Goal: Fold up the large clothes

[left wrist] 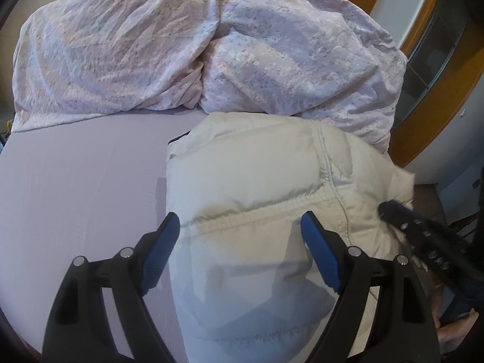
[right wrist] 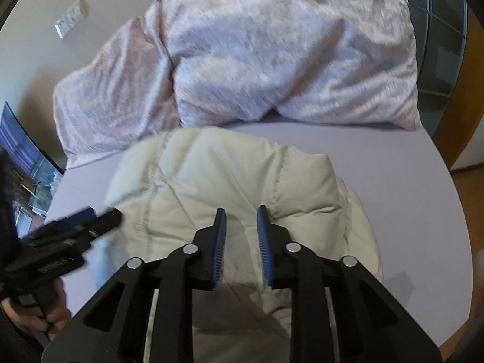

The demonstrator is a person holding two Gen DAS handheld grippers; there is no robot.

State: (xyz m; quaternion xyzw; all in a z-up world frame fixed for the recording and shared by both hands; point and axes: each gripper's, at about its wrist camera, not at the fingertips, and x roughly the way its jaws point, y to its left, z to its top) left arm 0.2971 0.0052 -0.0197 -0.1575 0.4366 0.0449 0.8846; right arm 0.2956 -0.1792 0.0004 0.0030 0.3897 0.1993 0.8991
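Note:
A cream padded jacket lies folded in a bundle on the lilac bed sheet. It also shows in the right wrist view. My left gripper is wide open just above the jacket's near part, with a stitched seam between the fingers. My right gripper hovers over the jacket's middle with a narrow gap between its blue pads, holding nothing. The right gripper also shows blurred at the jacket's right edge in the left wrist view. The left gripper shows at the jacket's left edge in the right wrist view.
A crumpled pastel duvet fills the far half of the bed, also in the right wrist view. A wooden door frame stands at the right. The bed sheet extends right of the jacket. A dark screen sits at the left.

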